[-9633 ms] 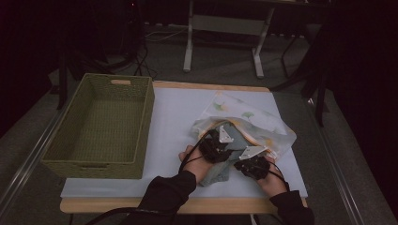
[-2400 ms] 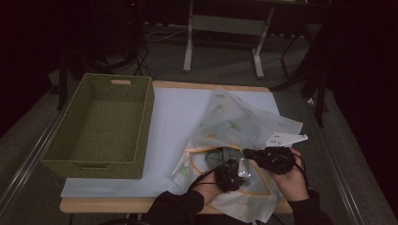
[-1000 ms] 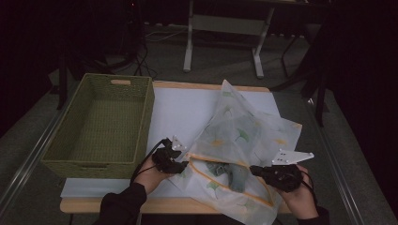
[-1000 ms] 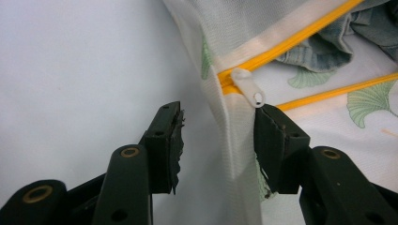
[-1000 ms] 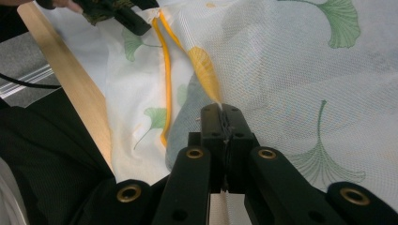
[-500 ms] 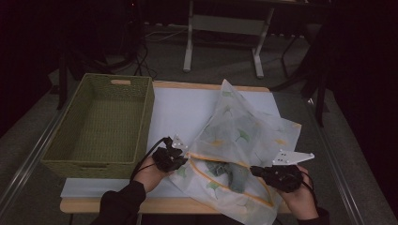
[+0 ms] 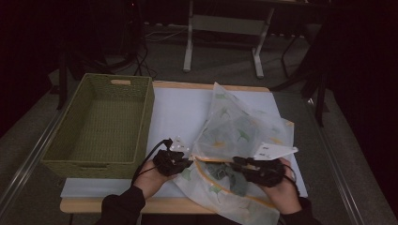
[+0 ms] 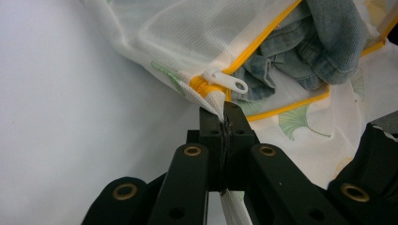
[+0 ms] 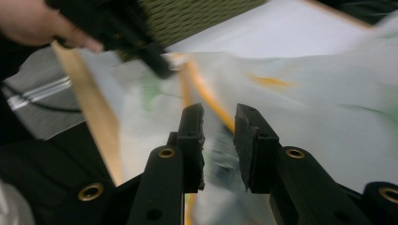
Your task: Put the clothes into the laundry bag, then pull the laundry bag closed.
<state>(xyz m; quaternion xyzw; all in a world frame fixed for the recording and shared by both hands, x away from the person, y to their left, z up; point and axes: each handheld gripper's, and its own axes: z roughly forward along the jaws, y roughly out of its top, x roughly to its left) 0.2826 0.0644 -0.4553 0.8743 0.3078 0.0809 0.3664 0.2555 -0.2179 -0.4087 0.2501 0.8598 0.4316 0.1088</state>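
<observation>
A white mesh bag printed with green leaves lies on the table, its yellow zipper open. Blue denim sits in its mouth. My left gripper is at the bag's near left corner. In the left gripper view it is shut on the bag's fabric just below the white zipper pull, with denim beyond. My right gripper hovers over the bag's mouth. Its jaws have just been opening, with nothing pinched between them. The blurred bag and zipper band lie behind.
A green woven basket stands empty at the table's left. The pale mat covers the table, with a wooden edge nearest me. A metal stand is on the floor beyond the table.
My right hand has slid left along the bag toward its mouth. The left gripper has stayed at the bag's corner.
</observation>
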